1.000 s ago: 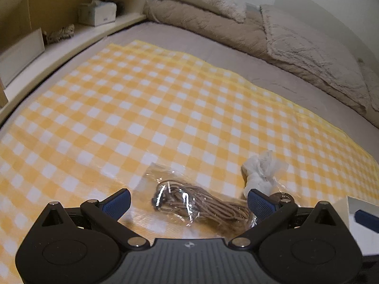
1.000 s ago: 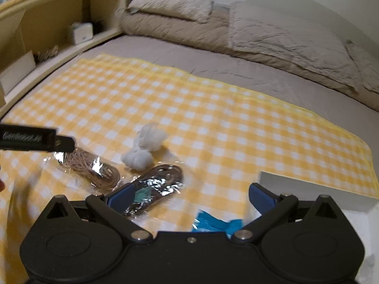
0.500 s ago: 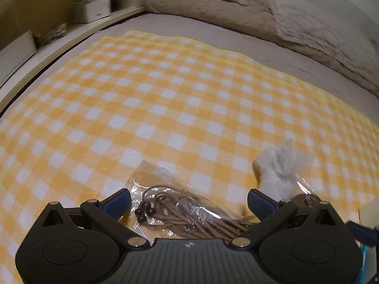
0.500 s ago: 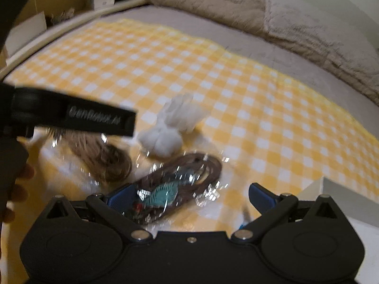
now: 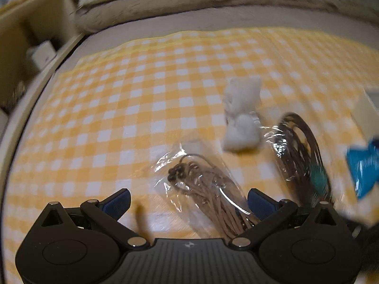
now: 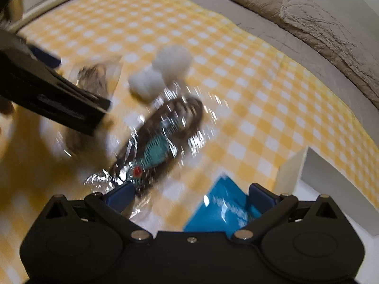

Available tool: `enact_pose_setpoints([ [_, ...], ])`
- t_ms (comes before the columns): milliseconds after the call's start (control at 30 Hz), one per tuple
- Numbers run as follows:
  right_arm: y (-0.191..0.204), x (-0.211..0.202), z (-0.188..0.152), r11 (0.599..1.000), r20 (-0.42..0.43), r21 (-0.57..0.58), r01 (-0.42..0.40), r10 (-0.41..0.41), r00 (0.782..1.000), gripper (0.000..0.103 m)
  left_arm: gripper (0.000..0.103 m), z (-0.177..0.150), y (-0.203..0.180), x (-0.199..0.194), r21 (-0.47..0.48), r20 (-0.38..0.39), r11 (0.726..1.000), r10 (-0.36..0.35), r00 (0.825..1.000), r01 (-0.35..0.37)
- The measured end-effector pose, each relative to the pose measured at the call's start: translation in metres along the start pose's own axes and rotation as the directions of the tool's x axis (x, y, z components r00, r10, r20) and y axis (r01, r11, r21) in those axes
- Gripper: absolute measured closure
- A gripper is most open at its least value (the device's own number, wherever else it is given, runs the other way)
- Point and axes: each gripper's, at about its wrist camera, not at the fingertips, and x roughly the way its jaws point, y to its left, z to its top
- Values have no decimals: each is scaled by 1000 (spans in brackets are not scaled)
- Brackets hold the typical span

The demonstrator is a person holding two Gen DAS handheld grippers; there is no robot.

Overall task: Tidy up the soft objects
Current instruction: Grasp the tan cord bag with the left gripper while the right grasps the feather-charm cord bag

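Note:
A clear bag of tan cord (image 5: 210,189) lies on the yellow checked cloth (image 5: 118,108), reaching between the fingers of my open left gripper (image 5: 188,201). A white fluffy bundle (image 5: 241,118) sits beyond it, and a clear bag of dark cord with a teal piece (image 5: 300,151) lies to its right. In the right wrist view the dark cord bag (image 6: 163,137) lies ahead of my open right gripper (image 6: 190,195), its near end by the left finger. A blue packet (image 6: 225,210) rests against the right finger. The white bundle (image 6: 163,71) lies further off.
A white box (image 6: 315,172) stands at the right on the cloth. The left gripper's black body (image 6: 47,92) crosses the left of the right wrist view. Beige bedding (image 6: 319,16) lines the far side, and a wooden shelf (image 5: 35,37) runs along the left.
Both grippers have swung and dropped closer to the cloth; both views are blurred. The tan cord bag now sits between the left fingers, and the blue packet has come up against the right finger.

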Motion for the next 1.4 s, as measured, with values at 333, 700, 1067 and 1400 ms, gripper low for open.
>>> enact_pose_setpoints([
  [333,-16,-25,9,990,98,137,-40,27,995,15,18,-28,14,-14,-72,-86,991,-115,990,109],
  [700,-8,-8,26,935,101,301,-185,162,982,27,53,-44,53,-18,-123,-71,975,-197,978,187],
  [1067,-3,7,28,934,84,291,-206,190,978,31,66,-46,63,-30,-112,-23,979,-173,985,170],
  [1400,24,9,31,968,44,169,-187,182,982,35,68,-50,79,-32,-134,-23,977,-172,985,167],
])
